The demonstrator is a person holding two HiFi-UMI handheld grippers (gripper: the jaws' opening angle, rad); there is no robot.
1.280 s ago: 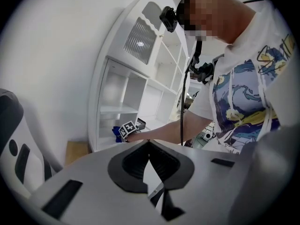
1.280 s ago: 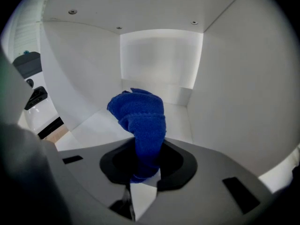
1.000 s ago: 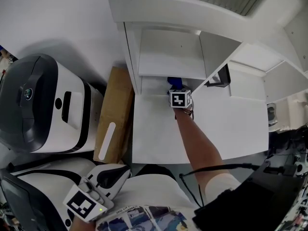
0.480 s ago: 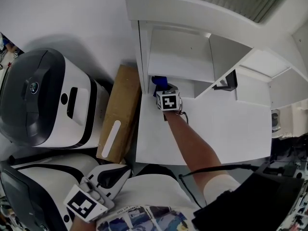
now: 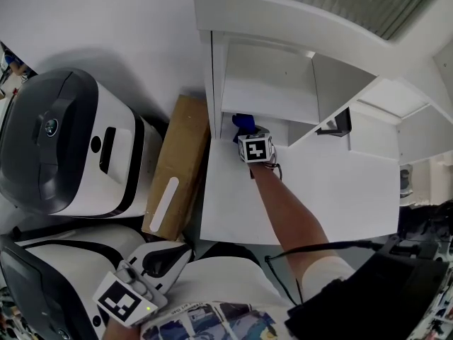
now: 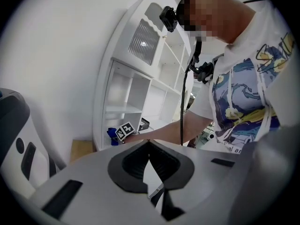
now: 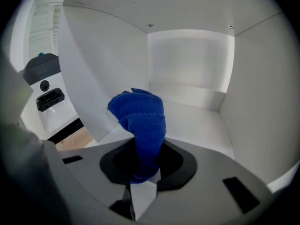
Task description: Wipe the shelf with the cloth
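Right gripper [image 7: 143, 175] clamped on the blue cloth [image 7: 140, 118], which sits inside the shelf's [image 7: 201, 121] lower-left cubby; left gripper [image 6: 149, 146] pinched together with nothing in it, low beside the person [image 6: 243, 93].

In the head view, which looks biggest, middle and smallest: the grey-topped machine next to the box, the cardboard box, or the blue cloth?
Largest: grey-topped machine.
Middle: cardboard box.
Smallest: blue cloth; only a bit of it shows.
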